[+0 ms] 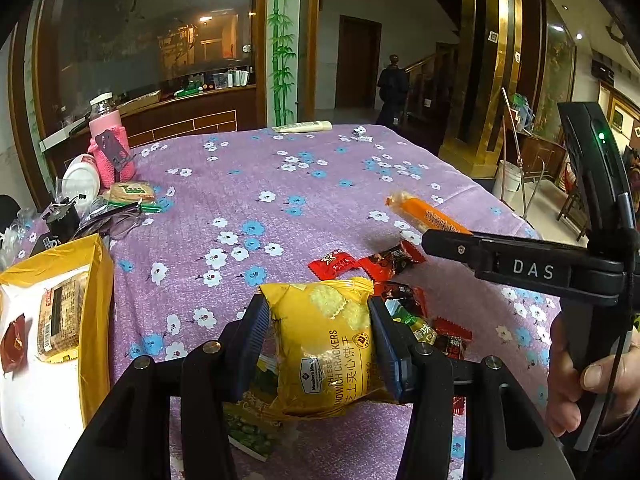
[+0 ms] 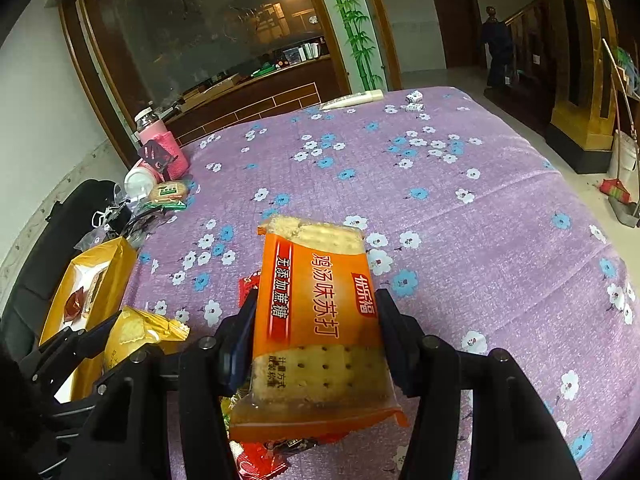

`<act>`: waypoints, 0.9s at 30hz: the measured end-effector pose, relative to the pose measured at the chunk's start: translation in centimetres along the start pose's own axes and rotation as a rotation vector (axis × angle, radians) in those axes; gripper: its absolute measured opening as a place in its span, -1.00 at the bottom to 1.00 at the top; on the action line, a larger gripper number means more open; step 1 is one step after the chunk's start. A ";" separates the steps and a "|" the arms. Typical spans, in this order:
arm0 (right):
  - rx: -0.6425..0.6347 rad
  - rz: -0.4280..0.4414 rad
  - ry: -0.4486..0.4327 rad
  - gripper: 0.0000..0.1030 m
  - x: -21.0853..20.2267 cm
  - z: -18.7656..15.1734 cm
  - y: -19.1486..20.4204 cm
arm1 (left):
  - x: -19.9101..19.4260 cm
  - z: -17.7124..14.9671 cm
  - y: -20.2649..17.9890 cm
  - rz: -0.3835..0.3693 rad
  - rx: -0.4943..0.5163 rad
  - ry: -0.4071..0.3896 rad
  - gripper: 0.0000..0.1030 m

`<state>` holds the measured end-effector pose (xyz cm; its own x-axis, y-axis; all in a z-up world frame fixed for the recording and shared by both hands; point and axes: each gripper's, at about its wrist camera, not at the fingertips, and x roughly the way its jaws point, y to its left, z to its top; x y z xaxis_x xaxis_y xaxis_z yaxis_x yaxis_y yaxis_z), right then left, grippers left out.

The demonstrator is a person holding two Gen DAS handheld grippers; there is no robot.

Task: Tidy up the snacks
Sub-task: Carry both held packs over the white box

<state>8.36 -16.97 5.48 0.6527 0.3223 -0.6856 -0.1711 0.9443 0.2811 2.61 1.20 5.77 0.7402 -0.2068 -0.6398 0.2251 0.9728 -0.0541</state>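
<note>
I have a packet in each claw and both are lifted clear of the purple flowered cloth (image 1: 280, 184), so I judge this the carrying step, with the yellow box (image 1: 96, 304) at my left as the likely place to put them. The left gripper (image 1: 320, 344) is clamped on the yellow cracker packet (image 1: 324, 344), its blue pads pressing the two sides; the wrapper reads "Member's Mark" and "CHEESE SANDWICH CRACKERS", with Chinese characters beside. The right gripper (image 2: 316, 332) is closed on the orange soda cracker packet (image 2: 316, 312), printed in large white Chinese characters, pale perforated crackers showing through the clear end. Below both claws lie loose red candy wrappers (image 1: 364, 262) and a green packet (image 1: 250, 428), not yet sorted. The box already holds a wrapped biscuit bar and one red sweet, though its white floor is washed out and I cannot say what else is there. The next move, I think, calls for swinging the left claw over the box wall and loosening it only once the packet sits low inside. The right tool's arm bears the letters "DAS".
</note>
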 end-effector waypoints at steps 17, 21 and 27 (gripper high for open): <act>-0.021 0.090 0.009 0.05 -0.1 -0.5 1.2 | -0.2 0.2 0.3 0.022 -0.018 -0.013 0.03; -0.027 0.111 -0.007 0.05 -0.4 -0.5 1.4 | -0.3 0.2 0.3 0.030 -0.020 -0.022 0.03; -0.034 0.109 -0.036 0.05 -0.7 -0.4 1.4 | -0.5 0.4 0.7 0.059 -0.033 -0.024 0.03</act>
<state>7.35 -15.86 6.06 0.6548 0.4211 -0.6275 -0.2670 0.9057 0.3292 2.59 1.91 6.35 0.7668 -0.1516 -0.6238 0.1603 0.9861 -0.0425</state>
